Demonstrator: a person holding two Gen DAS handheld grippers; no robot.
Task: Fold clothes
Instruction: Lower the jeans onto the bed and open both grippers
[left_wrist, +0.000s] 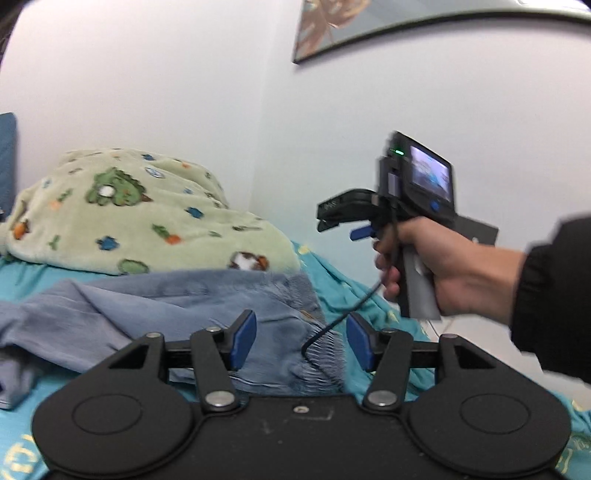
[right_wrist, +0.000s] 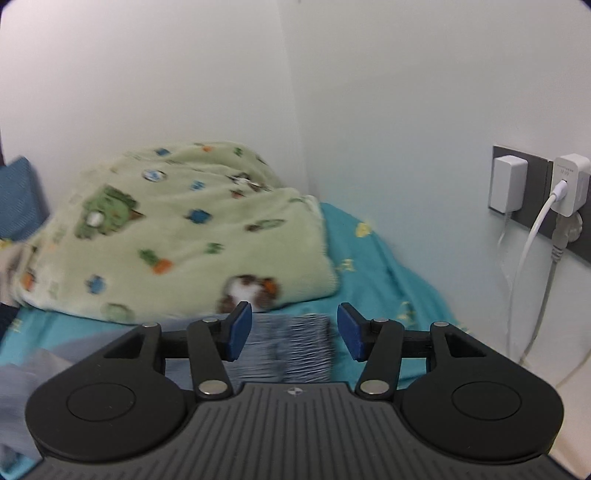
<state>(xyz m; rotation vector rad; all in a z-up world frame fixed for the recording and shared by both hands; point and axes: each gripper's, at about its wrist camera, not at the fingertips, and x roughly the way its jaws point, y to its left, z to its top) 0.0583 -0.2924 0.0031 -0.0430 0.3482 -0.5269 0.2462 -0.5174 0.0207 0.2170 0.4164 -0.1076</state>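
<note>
A crumpled light blue-grey garment (left_wrist: 155, 314) lies on the teal bed sheet (left_wrist: 340, 288), its ribbed edge toward the right. My left gripper (left_wrist: 301, 343) is open and empty, just above that ribbed edge. My right gripper (right_wrist: 294, 330) is open and empty above the same ribbed edge (right_wrist: 288, 350), which looks blurred. In the left wrist view the right gripper (left_wrist: 343, 221) is held in a hand up in the air to the right of the garment.
A green fleece blanket (left_wrist: 129, 214) with cartoon prints is heaped behind the garment against the white wall. A blue pillow (right_wrist: 18, 199) sits at far left. A wall socket (right_wrist: 535, 199) with chargers and cables is on the right. A picture frame (left_wrist: 369, 26) hangs above.
</note>
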